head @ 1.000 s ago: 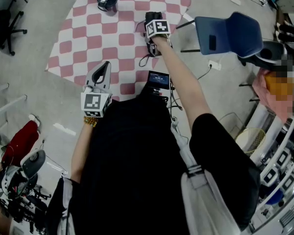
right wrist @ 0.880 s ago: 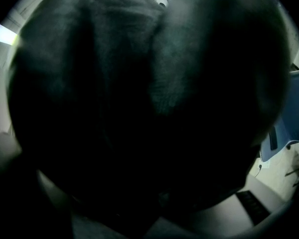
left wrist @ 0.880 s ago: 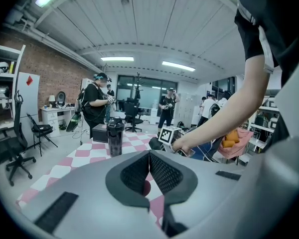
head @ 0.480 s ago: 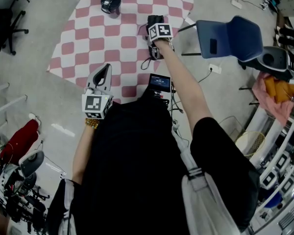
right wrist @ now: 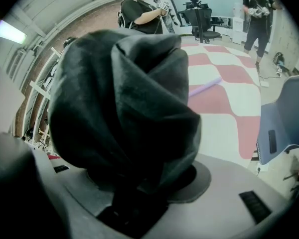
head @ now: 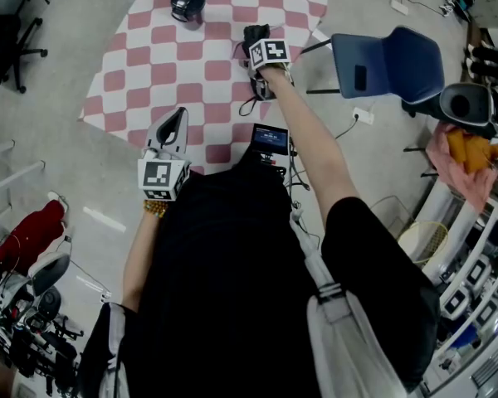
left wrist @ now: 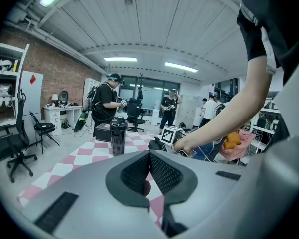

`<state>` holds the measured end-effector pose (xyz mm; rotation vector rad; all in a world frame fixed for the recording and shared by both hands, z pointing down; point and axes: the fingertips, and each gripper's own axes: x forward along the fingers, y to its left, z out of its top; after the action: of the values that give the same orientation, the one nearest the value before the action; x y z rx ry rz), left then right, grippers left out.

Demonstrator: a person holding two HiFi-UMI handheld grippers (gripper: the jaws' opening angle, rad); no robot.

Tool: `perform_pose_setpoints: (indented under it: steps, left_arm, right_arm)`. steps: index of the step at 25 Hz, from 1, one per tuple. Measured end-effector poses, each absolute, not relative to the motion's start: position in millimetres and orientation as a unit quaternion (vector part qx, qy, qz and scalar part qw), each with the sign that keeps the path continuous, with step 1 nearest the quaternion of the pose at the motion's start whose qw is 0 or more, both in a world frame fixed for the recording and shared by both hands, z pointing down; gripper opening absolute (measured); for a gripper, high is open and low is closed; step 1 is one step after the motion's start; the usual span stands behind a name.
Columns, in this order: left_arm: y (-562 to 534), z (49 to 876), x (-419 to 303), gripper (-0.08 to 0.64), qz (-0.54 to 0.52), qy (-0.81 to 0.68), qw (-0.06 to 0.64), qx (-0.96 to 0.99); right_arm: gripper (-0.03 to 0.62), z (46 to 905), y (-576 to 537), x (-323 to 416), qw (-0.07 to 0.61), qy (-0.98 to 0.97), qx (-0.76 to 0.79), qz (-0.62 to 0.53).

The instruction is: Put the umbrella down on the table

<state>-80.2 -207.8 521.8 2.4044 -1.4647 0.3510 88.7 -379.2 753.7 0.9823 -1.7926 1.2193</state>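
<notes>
Umbrella [right wrist: 124, 98] cloth, dark grey and folded into a soft bundle, is seen between the jaws of the right gripper [head: 254, 38]. Those jaws are set wide and have just been opening. The gap is filled by the bundle, and its folds are pressed against the pads, so the umbrella is held. In the right gripper view most of the picture is taken up by it.

From the head view, the right gripper is held far out in front, tipped down over the table [head: 149, 65]. The table is covered by a pink and white checked cloth. The gripper is placed near the right edge of the table. Whether the umbrella touches the cloth cannot be told.

The left gripper [left wrist: 149, 153] is held close to the body, near the front edge of the table. Its jaws are shut tight together and nothing is held in them.

A black bottle [left wrist: 118, 136] is stood upright at the far side of the table. A blue chair [head: 390, 56] is seen on the floor to the right, well apart from the table.
</notes>
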Motion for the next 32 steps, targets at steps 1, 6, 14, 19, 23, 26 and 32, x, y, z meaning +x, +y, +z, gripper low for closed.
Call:
perform_pose_setpoints:
  steps: [1,6,14,19,23,26,32]
  left_arm:
    - [-208,521,-80,0.014,0.122,-0.511,0.151,0.838]
    - [-207,522,-81,0.014,0.12,-0.512,0.152,0.837]
    - [-208,524,-83,0.014,0.121,-0.514,0.155,0.835]
    - [-206,524,-84,0.014,0.12,-0.514,0.156,0.835]
    - [-207,525,-84,0.014,0.122,-0.514,0.155,0.835]
    - [-208,526,-85,0.014,0.122,-0.514,0.156,0.835]
    - [-207,527,-84,0.014,0.122,-0.512,0.153,0.836]
  right_arm:
    - [0.224,754,-379,88,0.373,-0.699,0.383,0.475]
    - [0.233,755,-380,87,0.375,-0.701,0.384,0.47]
    - [0.25,755,-380,83,0.378,-0.7,0.379,0.472]
    - [0.261,753,-378,79,0.379,-0.702,0.372,0.475]
    - [0.261,754,-379,79,0.379,-0.702,0.373,0.475]
    - [0.261,753,-380,77,0.379,-0.703,0.371,0.474]
    - [0.264,747,-378,77,0.379,-0.705,0.374,0.468]
